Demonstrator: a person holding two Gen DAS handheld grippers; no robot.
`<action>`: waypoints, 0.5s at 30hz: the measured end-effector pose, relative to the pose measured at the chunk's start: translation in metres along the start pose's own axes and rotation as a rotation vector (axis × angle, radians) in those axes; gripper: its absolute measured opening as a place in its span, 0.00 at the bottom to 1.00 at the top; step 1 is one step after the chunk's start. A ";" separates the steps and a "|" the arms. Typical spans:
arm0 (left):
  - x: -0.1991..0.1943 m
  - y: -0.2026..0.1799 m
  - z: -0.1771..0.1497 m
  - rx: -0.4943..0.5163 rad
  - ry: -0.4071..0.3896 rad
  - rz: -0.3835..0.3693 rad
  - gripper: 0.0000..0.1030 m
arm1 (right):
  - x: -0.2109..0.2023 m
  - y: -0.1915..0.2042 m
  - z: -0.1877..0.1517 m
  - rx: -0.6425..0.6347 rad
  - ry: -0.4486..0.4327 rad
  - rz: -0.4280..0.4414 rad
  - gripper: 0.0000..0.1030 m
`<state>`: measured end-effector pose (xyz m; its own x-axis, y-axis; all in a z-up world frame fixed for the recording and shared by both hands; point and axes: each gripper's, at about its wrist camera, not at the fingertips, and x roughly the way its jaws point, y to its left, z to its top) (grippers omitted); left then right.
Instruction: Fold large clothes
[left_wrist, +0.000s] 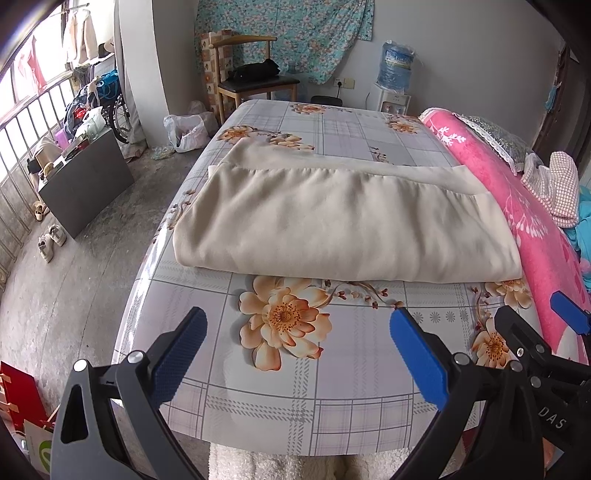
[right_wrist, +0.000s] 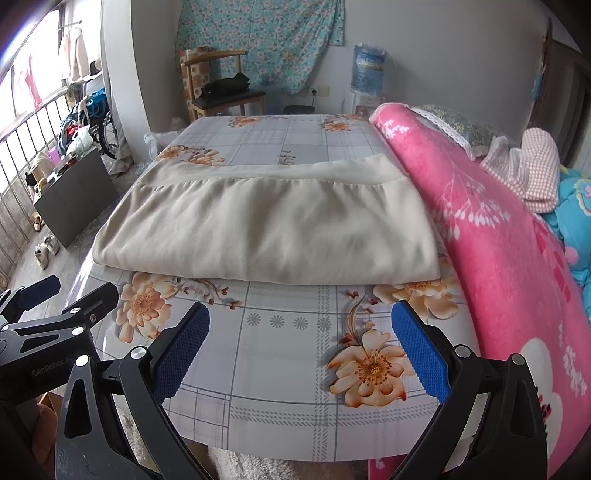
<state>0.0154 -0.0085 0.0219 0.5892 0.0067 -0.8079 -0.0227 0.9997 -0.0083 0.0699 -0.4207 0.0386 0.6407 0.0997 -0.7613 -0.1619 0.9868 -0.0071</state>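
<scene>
While both grippers hang above the near end of the table (left_wrist: 295, 387), the cream garment (left_wrist: 343, 225) lies folded flat on the floral plaid tablecloth in the middle, its long axis running left to right across the views, its folded edge facing the cameras and a gathered seam along the far side. The left gripper (left_wrist: 295, 354) is spread wide with nothing between its blue pads, and the right gripper (right_wrist: 301, 349) is likewise released and empty, neither touching the cloth. A pink blanket (right_wrist: 498, 229) rises just beside the garment's right end.
</scene>
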 end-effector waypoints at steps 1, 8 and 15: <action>0.000 0.000 0.000 -0.001 0.000 -0.001 0.95 | 0.000 0.000 0.000 0.000 0.000 0.000 0.92; 0.000 0.002 0.000 -0.004 0.000 -0.002 0.95 | -0.001 0.001 -0.001 0.002 0.001 0.003 0.92; 0.000 0.002 -0.001 -0.005 0.005 -0.001 0.95 | -0.002 0.001 -0.002 0.002 0.001 0.001 0.92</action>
<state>0.0147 -0.0067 0.0208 0.5849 0.0055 -0.8111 -0.0258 0.9996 -0.0118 0.0668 -0.4199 0.0392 0.6397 0.1010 -0.7619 -0.1614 0.9869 -0.0047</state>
